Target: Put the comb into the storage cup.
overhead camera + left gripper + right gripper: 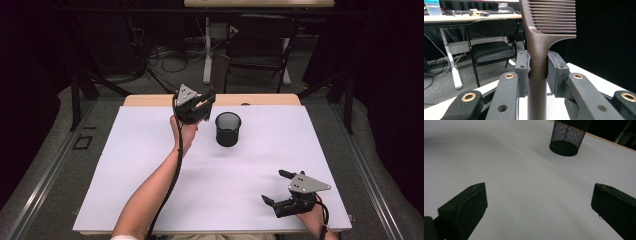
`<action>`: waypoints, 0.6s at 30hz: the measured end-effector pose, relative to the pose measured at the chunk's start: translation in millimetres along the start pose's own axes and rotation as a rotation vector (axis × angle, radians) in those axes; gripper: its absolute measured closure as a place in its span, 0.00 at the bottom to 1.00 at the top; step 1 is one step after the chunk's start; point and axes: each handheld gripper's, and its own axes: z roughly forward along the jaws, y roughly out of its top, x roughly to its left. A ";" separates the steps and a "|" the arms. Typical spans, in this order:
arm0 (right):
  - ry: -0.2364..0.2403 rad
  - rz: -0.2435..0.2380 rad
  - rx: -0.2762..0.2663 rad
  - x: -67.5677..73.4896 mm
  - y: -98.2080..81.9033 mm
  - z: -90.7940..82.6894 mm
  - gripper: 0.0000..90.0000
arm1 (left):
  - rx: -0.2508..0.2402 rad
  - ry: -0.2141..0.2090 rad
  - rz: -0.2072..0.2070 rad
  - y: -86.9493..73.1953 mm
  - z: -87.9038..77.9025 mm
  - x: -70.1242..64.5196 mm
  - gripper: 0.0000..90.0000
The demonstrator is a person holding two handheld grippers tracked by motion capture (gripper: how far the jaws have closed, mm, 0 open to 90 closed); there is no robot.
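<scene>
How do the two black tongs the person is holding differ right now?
The left tongs are shut on the handle of a brown plastic comb; the right tongs stand wide open with nothing between them. The left tongs are held up beside the black mesh cup, while the right tongs sit low over the near corner of the white table. Both are black, two-jawed and carry a grey plate.

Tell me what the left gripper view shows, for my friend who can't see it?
A brown comb stands upright, its handle pinched between the left gripper's two black jaws, teeth pointing right. Behind it are a black folding chair and a desk.
</scene>
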 end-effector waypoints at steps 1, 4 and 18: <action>0.000 0.000 -0.001 -0.1 0.0 -0.1 0.00 | -0.004 -0.002 0.000 -0.4 1.3 -0.6 0.81; 0.000 0.001 -0.001 -0.2 -0.1 -0.2 0.00 | -0.008 -0.003 0.001 -0.6 4.1 -2.3 0.81; 0.001 0.002 -0.004 0.1 -0.1 -0.1 0.00 | -0.024 -0.013 -0.002 -0.4 12.9 -8.3 0.81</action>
